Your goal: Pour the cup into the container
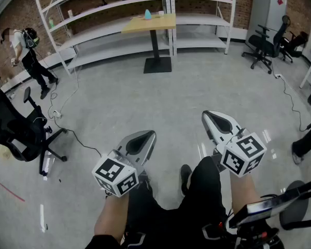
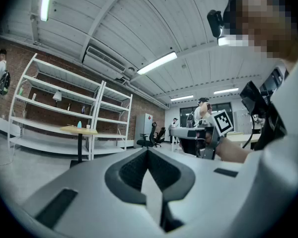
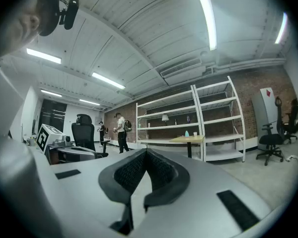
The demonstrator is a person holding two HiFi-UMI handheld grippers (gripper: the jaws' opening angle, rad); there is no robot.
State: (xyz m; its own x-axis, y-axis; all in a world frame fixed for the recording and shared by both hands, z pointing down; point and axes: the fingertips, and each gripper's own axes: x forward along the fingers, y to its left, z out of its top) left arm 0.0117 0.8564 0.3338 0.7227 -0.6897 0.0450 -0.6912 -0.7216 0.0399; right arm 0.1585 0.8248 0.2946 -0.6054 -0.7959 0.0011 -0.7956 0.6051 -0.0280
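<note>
Pointing fwd over the person's knees, the left gripper point(image 1: 147, 135) has its jaws pressed together at the tips w/ nothing between them. Its own view shows the dark pads meeting at the front point(image 2: 148, 150). The right gripper point(image 1: 210, 114) is the same: jaws closed, empty, tips meeting in its own view point(image 3: 146, 151). It sits a bit further fwd than the left, and the two are apart, one above each leg. Each marker cube faces up, near the holding hand.

Further out is bare grey floor, w/ a black cable point(image 1: 72, 134) trailing across it on the left. A black office chair point(image 1: 15, 128) stands just left of the person.

The cup point(image 1: 160, 13), small and white, is well away from both grippers. It stands on a wooden-topped pedestal table point(image 1: 145, 24) at the far side of the room, w/ a pale-blue item point(image 1: 147, 14) just beside it. White shelving point(image 1: 93, 14) lines the brick wall behind the table. Another person point(image 1: 33, 61) stands far left, and more office chairs point(image 1: 264, 45) sit far right by a grey cabinet point(image 1: 267, 9).
</note>
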